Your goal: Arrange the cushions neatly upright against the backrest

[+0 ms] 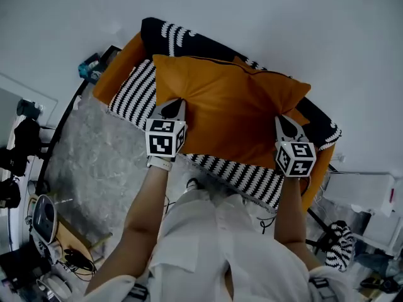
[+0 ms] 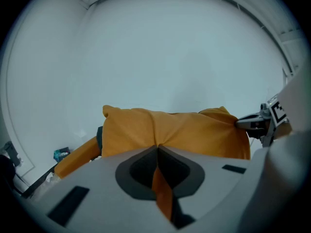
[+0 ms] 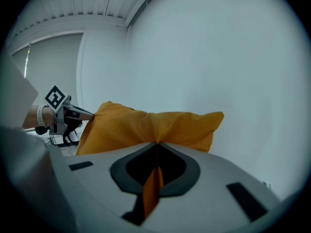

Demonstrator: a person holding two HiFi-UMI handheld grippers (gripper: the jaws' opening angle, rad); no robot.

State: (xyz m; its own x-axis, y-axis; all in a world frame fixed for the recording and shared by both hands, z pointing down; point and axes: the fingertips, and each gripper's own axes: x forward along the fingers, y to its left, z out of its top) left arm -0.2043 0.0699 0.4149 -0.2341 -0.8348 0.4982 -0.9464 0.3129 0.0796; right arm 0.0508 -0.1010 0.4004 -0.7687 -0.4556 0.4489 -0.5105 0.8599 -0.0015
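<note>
A large orange cushion hangs in the air over a small sofa that has orange arms, a dark backrest and a black-and-white striped seat cover. My left gripper is shut on the cushion's near left edge, and my right gripper is shut on its near right edge. In the left gripper view orange fabric is pinched between the jaws, with the cushion spread beyond them. The right gripper view shows the same: fabric in the shut jaws and the cushion ahead.
A white wall stands behind the sofa. A pale rug lies to the sofa's left, with clutter and a small table at the far left. White furniture and a striped item stand at the right.
</note>
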